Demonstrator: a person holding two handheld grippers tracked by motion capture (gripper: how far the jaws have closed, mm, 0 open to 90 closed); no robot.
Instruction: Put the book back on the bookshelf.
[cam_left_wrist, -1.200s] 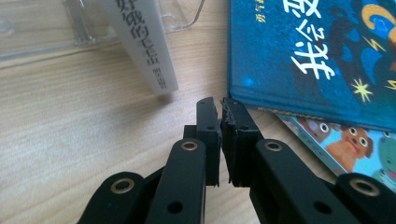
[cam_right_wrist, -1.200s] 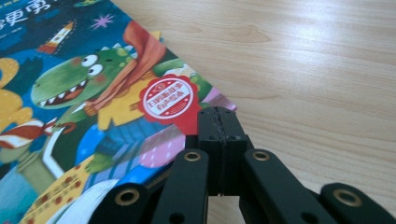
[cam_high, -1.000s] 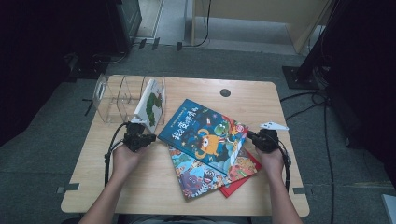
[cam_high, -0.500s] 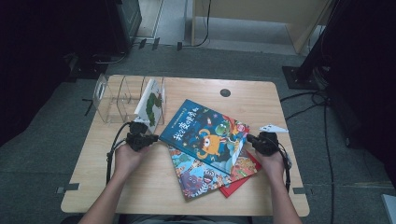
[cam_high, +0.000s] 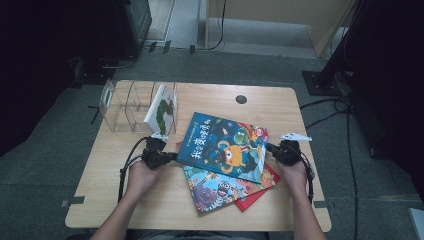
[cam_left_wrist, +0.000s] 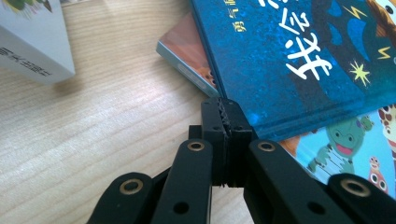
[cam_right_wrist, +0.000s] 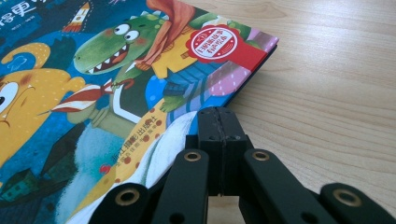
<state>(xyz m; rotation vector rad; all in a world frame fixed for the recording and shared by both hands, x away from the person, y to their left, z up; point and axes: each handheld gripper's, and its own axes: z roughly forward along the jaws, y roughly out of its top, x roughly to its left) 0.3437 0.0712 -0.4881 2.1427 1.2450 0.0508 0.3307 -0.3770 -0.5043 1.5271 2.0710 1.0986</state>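
From above, my left gripper (cam_high: 167, 156) and right gripper (cam_high: 272, 149) flank the top blue book (cam_high: 225, 146), poised to lift it, I judge. In the left gripper view my jaws are pressed together, empty, the book's corner just ahead-right. The right gripper view likewise: jaws together, cover ahead-left. Next, both must open to pinch the edges.
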